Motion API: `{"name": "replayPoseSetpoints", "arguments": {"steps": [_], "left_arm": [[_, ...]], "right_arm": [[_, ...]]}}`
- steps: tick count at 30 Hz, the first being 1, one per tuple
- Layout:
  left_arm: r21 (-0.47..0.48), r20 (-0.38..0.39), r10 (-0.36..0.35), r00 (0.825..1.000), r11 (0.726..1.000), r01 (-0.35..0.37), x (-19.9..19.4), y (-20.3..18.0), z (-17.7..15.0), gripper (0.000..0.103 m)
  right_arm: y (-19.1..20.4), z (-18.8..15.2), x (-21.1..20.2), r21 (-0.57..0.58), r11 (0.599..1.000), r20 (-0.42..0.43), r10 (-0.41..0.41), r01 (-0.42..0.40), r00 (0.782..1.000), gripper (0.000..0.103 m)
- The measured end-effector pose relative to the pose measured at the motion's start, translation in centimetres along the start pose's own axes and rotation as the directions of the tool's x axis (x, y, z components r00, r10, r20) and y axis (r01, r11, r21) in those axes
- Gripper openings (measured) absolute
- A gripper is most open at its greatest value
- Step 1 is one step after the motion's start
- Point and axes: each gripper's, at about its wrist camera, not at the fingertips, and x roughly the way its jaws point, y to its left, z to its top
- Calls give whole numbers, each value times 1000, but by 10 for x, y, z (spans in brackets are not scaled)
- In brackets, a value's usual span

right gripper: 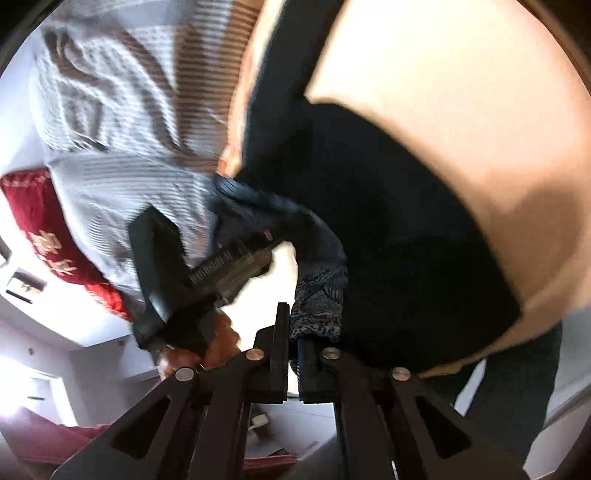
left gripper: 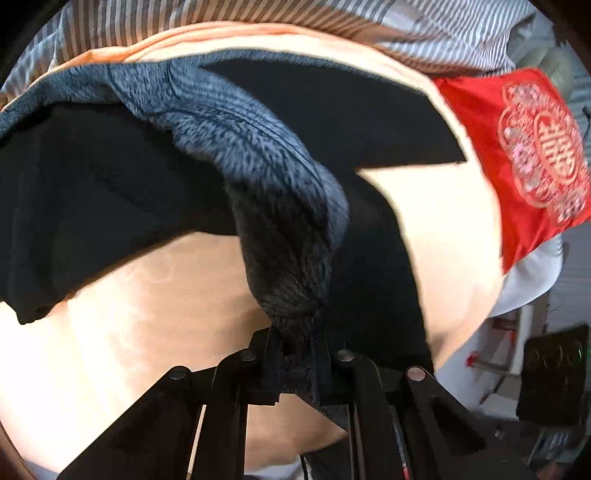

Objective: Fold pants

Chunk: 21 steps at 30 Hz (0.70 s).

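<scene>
Black pants (left gripper: 110,184) with a grey-blue fleecy lining (left gripper: 258,140) lie spread on a peach sheet (left gripper: 443,221). My left gripper (left gripper: 295,343) is shut on a bunched fold of the lined edge, which rises from the bed into its fingers. In the right wrist view the pants (right gripper: 388,221) hang as a dark mass, and my right gripper (right gripper: 293,332) is shut on another stretch of the lined edge (right gripper: 317,306). The left gripper (right gripper: 258,247) shows there too, pinching the same edge a short way off, with a hand (right gripper: 221,332) behind it. Both views are blurred.
A grey-and-white striped duvet (left gripper: 258,11) is heaped along the far side of the bed. A red embroidered cushion (left gripper: 535,147) lies at the right end of the sheet. The bed's edge, the floor and some furniture (left gripper: 554,380) show at the lower right.
</scene>
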Motion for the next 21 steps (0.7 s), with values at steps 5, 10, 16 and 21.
{"name": "replayPoseSetpoints", "arguments": {"steps": [5,10,16,21], "left_arm": [[-16,56,-47,997,999,48,-33,-34,36,12],[-22,125,-79,989,996,83,-43,-66,91,12],[-45,167,-20,986,999,28,-19,-83,158,12],[-106,140,38,989,994,-24,1,-76,191,13]], "right_arm": [[20,51,-46,-14,995,20,102,-101,995,3],[42,111,-87,-70,989,52,135,-131,990,3],[72,205,-115,-156,985,94,83,-68,992,3],[67,279,-100,-147,987,85,-53,65,995,3]]}}
